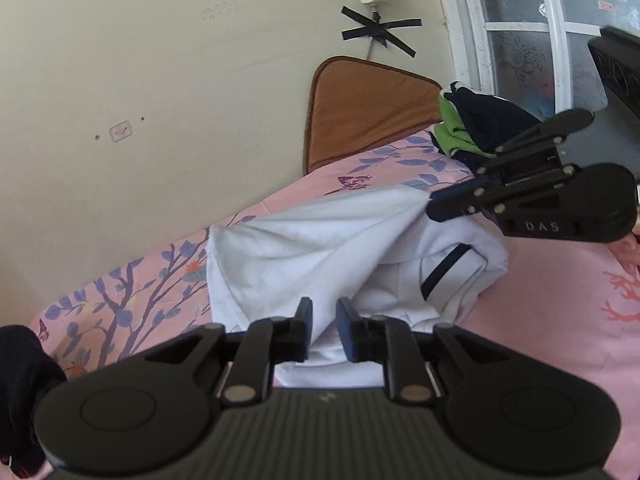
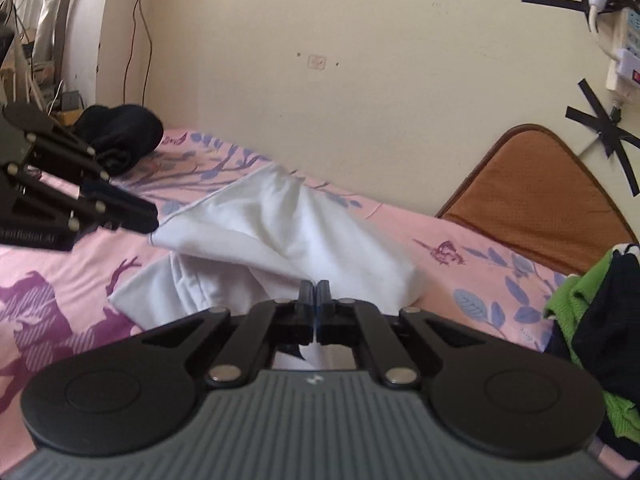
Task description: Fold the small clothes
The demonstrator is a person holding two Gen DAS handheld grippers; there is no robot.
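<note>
A white garment with a dark trim stripe lies bunched on the pink floral bedsheet. My left gripper has its jaws a little apart around a lifted edge of the cloth. My right gripper is shut on another edge of the white garment and lifts it. The right gripper also shows in the left wrist view, its tip on the cloth. The left gripper also shows in the right wrist view, its tip at the cloth's corner.
A pile of green and dark clothes lies at the bed's head by a brown cushion; the same pile shows in the right wrist view. A black garment sits at the far end. The wall borders the bed.
</note>
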